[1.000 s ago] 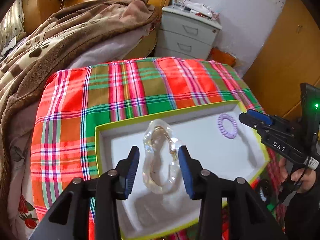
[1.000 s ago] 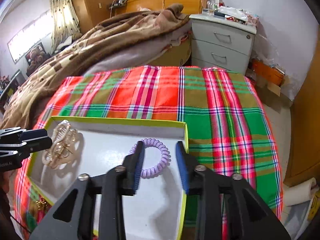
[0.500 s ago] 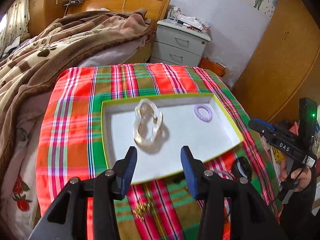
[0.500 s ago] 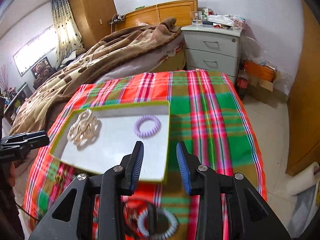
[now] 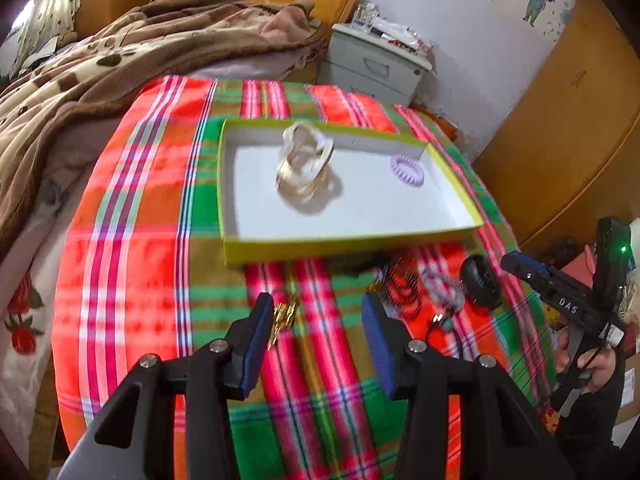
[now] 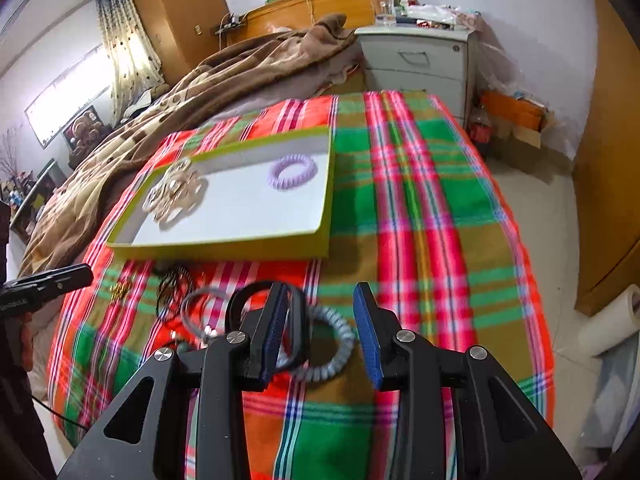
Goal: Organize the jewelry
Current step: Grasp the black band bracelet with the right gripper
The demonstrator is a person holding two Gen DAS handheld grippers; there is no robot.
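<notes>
A shallow white tray with a yellow-green rim (image 5: pixel 352 240) (image 6: pixel 224 249) lies on the plaid cloth. In it are a clear and gold hair claw (image 5: pixel 304 168) (image 6: pixel 174 194) and a purple coil hair tie (image 5: pixel 407 169) (image 6: pixel 292 170). Loose pieces lie in front of the tray: a gold chain (image 5: pixel 282 318) (image 6: pixel 118 290), dark bead bracelets (image 5: pixel 404 286) (image 6: pixel 174 282), a grey coil tie (image 6: pixel 334 344), a black band (image 6: pixel 240 304). My left gripper (image 5: pixel 316 344) is open and empty above the gold chain. My right gripper (image 6: pixel 320 332) is open and empty above the grey coil tie.
The plaid cloth (image 5: pixel 140 240) covers a small table beside a bed with a brown blanket (image 5: pixel 100 60). A grey nightstand (image 6: pixel 416 64) stands behind, wooden wardrobes (image 5: pixel 560 120) at the right. The floor drops off at the right edge (image 6: pixel 560 240).
Both grippers have pulled back from the tray toward the near edge of the table. The hair claw and purple tie stay in the tray. The loose pieces in front have come into view.
</notes>
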